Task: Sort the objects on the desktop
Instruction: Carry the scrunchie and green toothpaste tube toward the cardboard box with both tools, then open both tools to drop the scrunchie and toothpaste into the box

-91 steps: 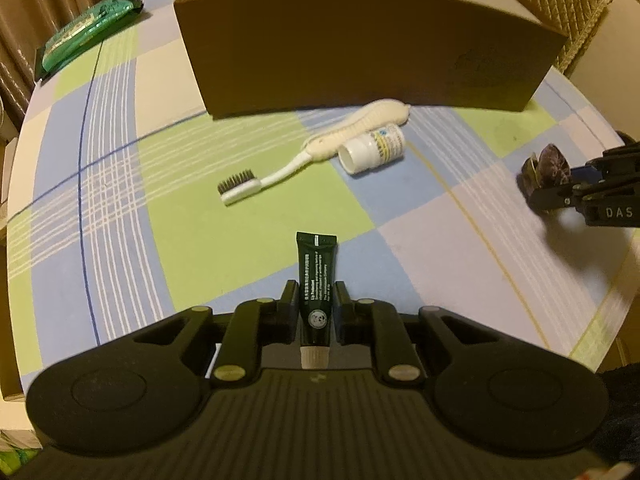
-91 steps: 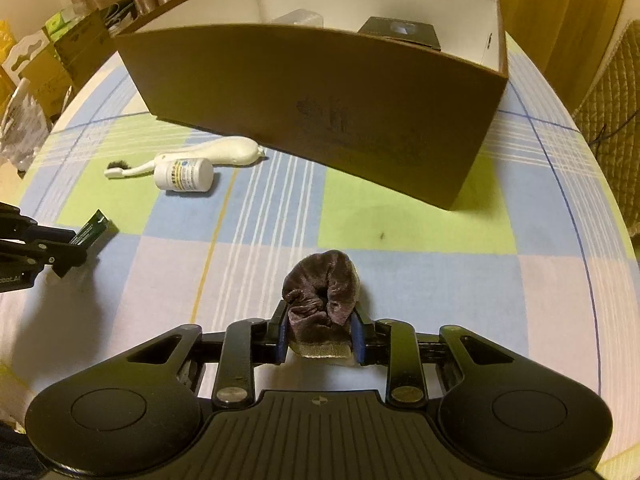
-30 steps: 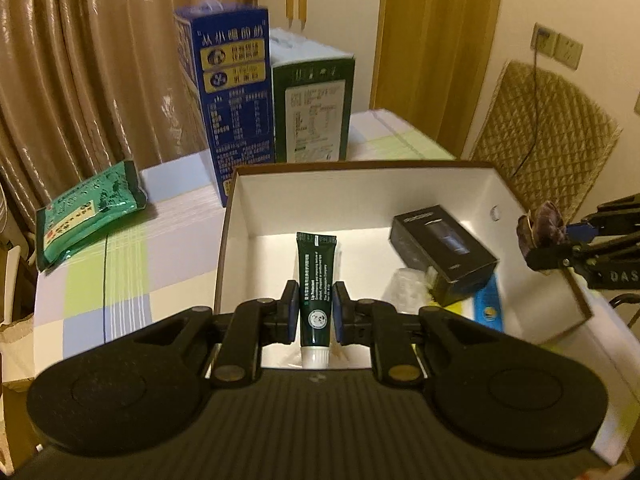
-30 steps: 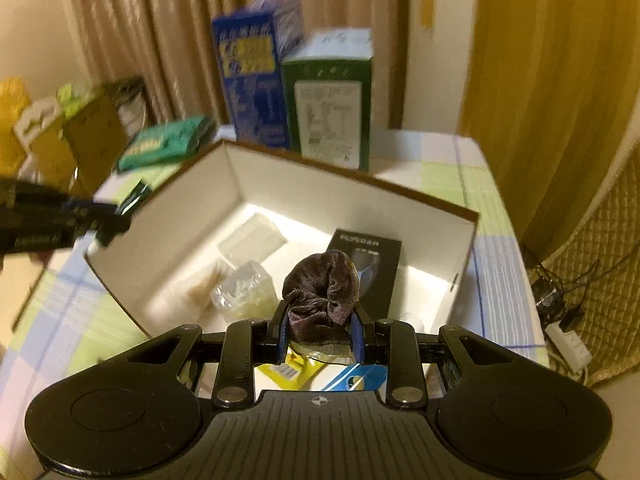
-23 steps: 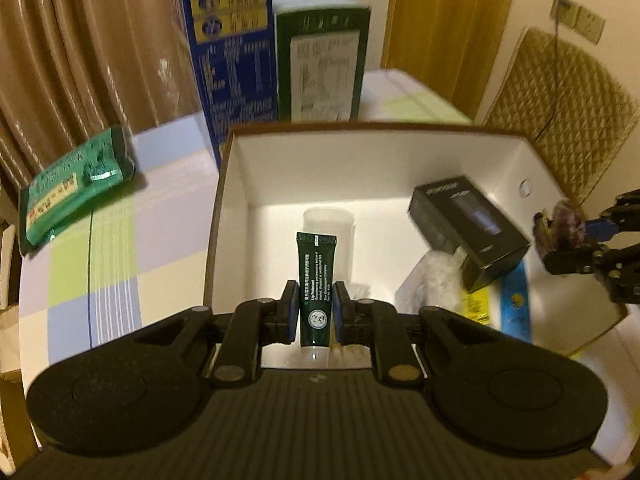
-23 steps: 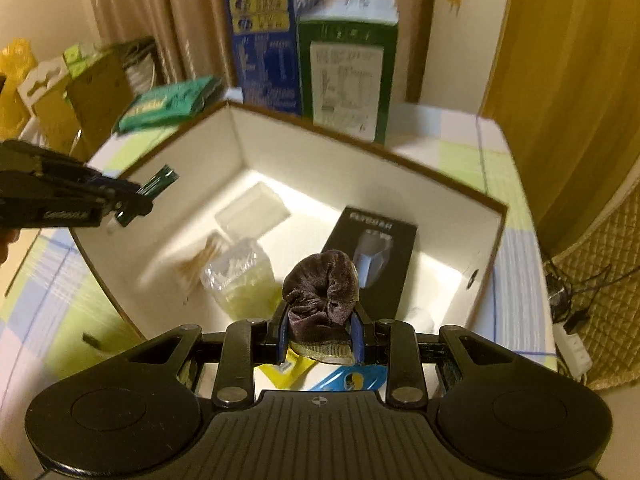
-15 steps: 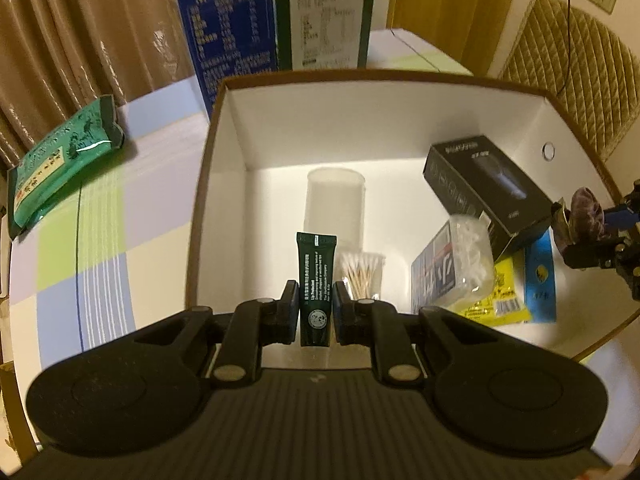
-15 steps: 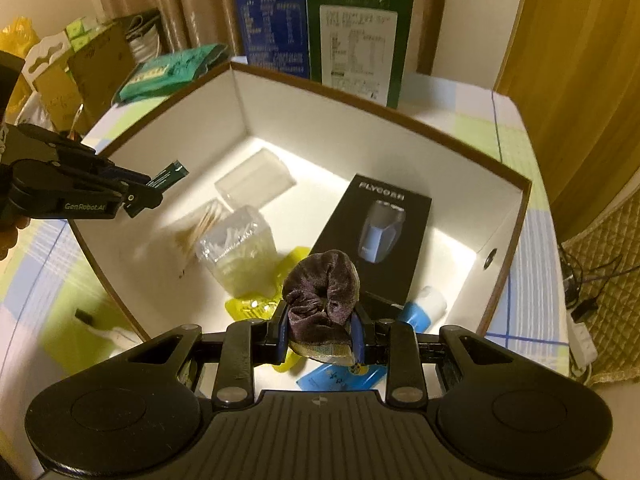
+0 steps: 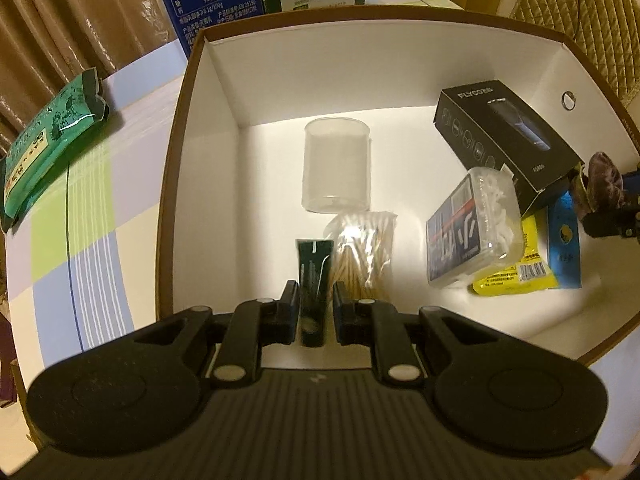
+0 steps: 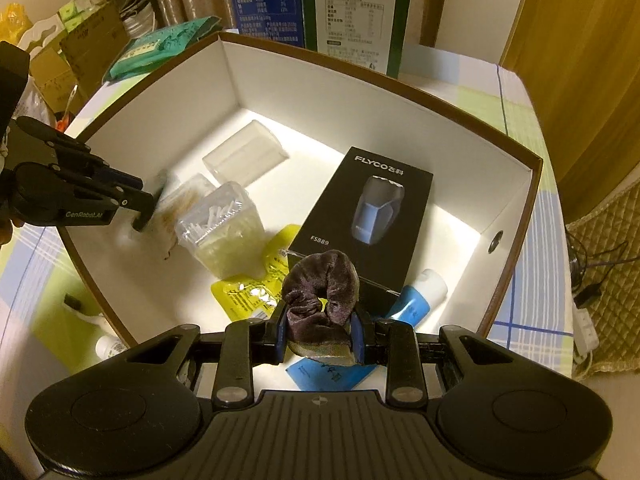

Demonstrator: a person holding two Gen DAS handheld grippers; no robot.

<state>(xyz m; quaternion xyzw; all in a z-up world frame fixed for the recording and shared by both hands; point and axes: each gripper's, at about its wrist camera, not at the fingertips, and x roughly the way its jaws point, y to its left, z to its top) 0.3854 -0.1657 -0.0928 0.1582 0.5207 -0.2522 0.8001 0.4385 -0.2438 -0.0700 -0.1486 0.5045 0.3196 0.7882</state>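
The dark green tube (image 9: 314, 276) sits between my left gripper's (image 9: 315, 304) fingers above the box floor, beside the bag of cotton swabs (image 9: 362, 256). The tube looks blurred and there is a slim gap at each pad, so I judge the jaws are just letting go, though I cannot tell for certain. To finish cleanly I would open fully, then lift straight up without brushing the swabs or the clear cup (image 9: 336, 164).

My right gripper (image 10: 320, 334) is clamped on the brown velvet scrunchie (image 10: 320, 286), hovering inside the cardboard box (image 10: 516, 240) above the yellow sachet (image 10: 248, 292) and the black Flyco shaver carton (image 10: 364, 216). I would drop it on bare floor, clear of the blue tube (image 10: 416, 300).
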